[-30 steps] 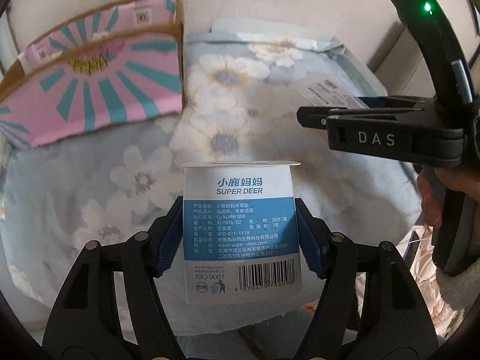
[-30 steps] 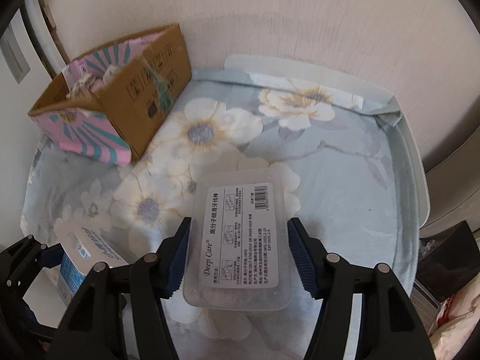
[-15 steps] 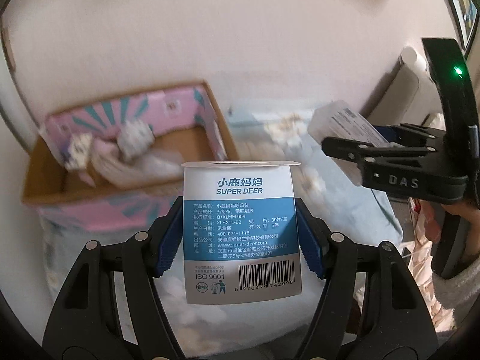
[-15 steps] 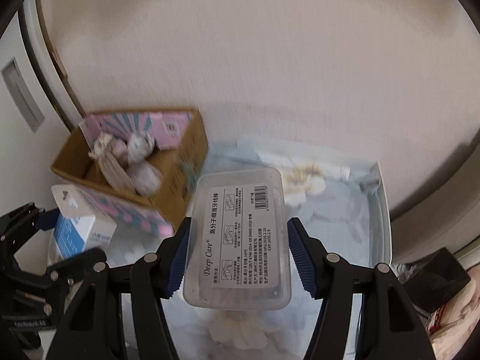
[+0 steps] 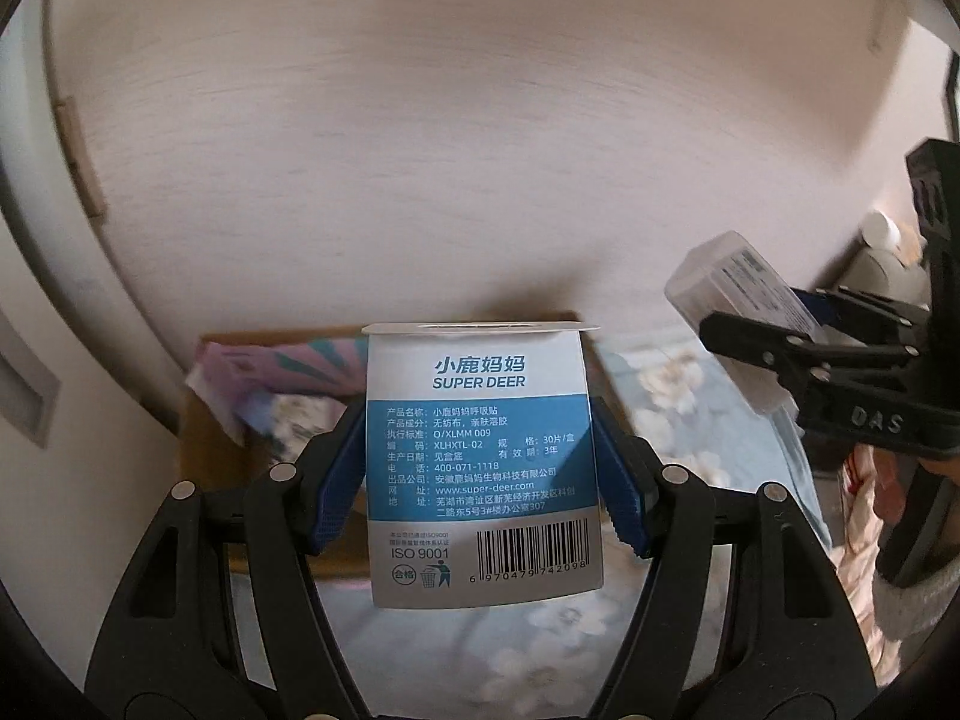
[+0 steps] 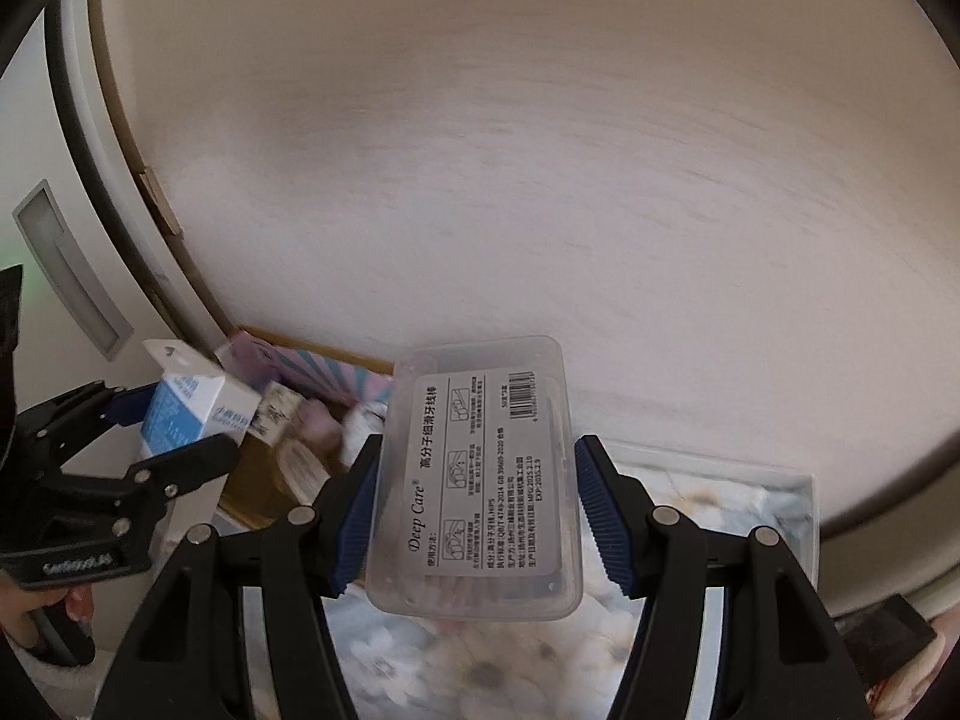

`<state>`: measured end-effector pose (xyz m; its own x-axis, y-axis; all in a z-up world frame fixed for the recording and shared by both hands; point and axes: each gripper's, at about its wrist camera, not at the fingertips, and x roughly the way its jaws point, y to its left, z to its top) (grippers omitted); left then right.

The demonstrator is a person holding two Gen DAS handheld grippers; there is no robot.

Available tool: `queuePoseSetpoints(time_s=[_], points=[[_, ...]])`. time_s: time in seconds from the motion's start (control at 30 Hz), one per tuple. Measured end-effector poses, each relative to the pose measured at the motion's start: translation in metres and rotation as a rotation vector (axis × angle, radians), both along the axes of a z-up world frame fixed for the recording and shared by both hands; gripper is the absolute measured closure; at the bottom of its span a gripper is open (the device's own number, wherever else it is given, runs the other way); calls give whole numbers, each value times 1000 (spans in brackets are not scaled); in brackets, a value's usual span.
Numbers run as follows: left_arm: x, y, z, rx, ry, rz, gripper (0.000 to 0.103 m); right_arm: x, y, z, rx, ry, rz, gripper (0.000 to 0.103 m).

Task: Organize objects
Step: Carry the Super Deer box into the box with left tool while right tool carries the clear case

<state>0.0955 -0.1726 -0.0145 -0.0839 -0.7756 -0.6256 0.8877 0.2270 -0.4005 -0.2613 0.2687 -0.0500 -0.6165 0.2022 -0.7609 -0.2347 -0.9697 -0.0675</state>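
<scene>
Left wrist view: left gripper [image 5: 480, 480] clamps a blue-white carton [image 5: 483, 462] above the cardboard box [image 5: 210, 456], right gripper [image 6: 474, 516] a clear case [image 6: 480, 480] beside it, apparently for dropping in.

Right gripper [image 6: 477, 507], blue ribbed pads clamped on clear rectangular plastic floss-pick box [image 6: 480, 480], white label up. Left of it, left gripper [image 6: 159, 429] grips white-blue small carton [image 6: 192, 414]. Beyond the tongs, open brown cardboard box with pink-teal pattern [image 6: 312, 384]; floral blue cloth [image 6: 690, 492] underneath.
</scene>
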Motion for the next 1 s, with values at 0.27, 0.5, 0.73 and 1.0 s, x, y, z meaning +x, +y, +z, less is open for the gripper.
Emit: queuePoseSetpoints(time_s=[0.27, 0.5, 0.73, 1.0], points=[[61, -17, -27, 56, 16, 60, 37, -56, -25, -21, -20, -38, 60, 45], [88, -40, -64, 120, 54, 58, 37, -84, -29, -60, -52, -106, 55, 45], [94, -62, -95, 164, 64, 27, 37, -85, -26, -99, -70, -175, 23, 45], [90, -73, -108, 175, 50, -9, 37, -79, -23, -124, -81, -212, -18, 45]])
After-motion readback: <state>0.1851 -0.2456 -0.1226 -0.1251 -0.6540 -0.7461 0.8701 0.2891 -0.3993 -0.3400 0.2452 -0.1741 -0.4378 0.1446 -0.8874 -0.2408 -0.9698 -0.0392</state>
